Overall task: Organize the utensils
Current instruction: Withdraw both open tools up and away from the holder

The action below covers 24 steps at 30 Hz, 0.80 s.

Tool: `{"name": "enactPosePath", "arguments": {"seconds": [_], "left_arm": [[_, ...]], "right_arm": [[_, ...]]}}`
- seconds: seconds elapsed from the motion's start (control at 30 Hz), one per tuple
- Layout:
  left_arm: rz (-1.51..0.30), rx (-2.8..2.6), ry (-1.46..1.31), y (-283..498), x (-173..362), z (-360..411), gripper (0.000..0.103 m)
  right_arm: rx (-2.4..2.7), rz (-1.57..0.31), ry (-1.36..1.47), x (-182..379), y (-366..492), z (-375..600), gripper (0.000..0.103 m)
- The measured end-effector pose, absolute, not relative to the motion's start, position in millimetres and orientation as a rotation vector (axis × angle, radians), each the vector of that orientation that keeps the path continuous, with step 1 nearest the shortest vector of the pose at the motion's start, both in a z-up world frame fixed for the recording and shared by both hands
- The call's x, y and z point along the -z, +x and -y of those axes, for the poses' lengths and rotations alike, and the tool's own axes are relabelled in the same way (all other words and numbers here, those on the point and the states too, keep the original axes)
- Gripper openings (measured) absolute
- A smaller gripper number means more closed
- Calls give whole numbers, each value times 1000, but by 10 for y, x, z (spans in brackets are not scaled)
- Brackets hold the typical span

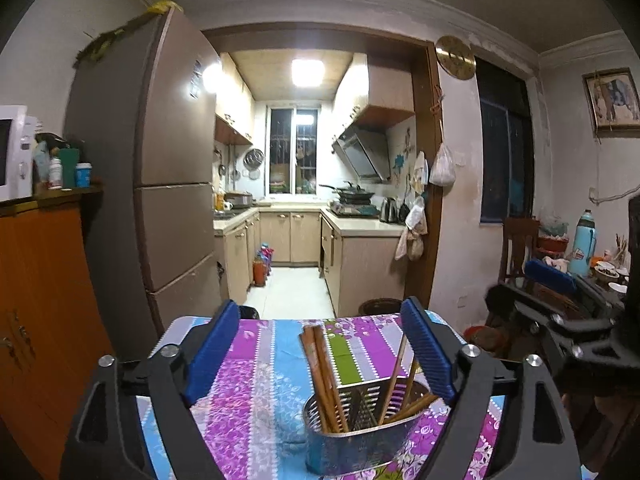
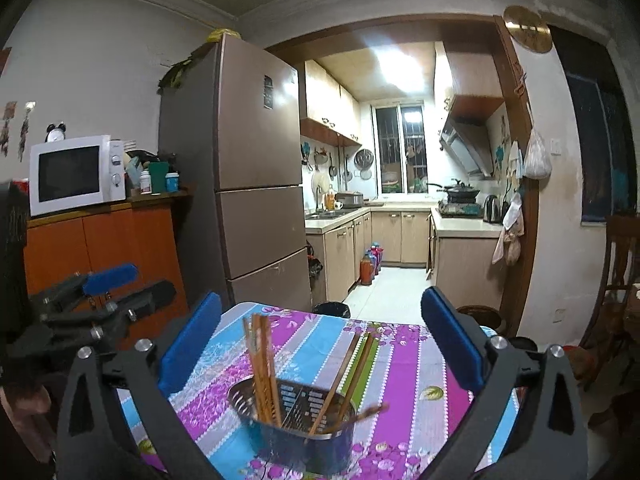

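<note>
Chopsticks: wooden pairs (image 2: 262, 368) standing in the metal utensil holder (image 2: 294, 420), on the near part of the table with the floral cloth (image 2: 404, 364).
Compartments: a perforated divider splits the holder; an upright bundle fills the left compartment, and looser sticks (image 2: 352, 376) lean rightward in the right one.
Long axis: near vertical on the left; tilted on the right, tips toward the far right.
Left gripper (image 1: 320, 356): jaws spread wide, gripping nothing; holder lies low between them, nearer the right finger.
Right gripper (image 2: 320, 344): jaws spread wide, empty; holder low and about centred between the fingers.
Nearer hand: judged roughly equal; the right looks better centred.
Status: sticks already housed; judged near complete.
</note>
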<state>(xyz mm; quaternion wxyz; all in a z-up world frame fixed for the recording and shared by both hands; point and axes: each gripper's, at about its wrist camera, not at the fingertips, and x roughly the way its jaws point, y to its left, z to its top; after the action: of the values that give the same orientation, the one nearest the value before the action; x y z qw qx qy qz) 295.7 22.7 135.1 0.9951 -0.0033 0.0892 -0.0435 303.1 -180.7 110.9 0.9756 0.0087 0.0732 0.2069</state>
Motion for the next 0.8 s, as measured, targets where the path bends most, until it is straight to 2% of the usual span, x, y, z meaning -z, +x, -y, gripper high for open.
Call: {"name": "enactPosePath", "arguments": {"seconds": [0.23, 0.57, 0.8], "left_arm": [[-109, 46, -19, 2274, -1276, -412, 98], [-54, 6, -51, 1373, -952, -551, 98], [-84, 18, -81, 990, -706, -577, 98]], "right_arm": [[-390, -111, 17, -975, 2437, 1813, 97], [-304, -119, -18, -744, 1660, 1746, 97], [-282, -161, 4, -532, 1311, 1720, 97]]}}
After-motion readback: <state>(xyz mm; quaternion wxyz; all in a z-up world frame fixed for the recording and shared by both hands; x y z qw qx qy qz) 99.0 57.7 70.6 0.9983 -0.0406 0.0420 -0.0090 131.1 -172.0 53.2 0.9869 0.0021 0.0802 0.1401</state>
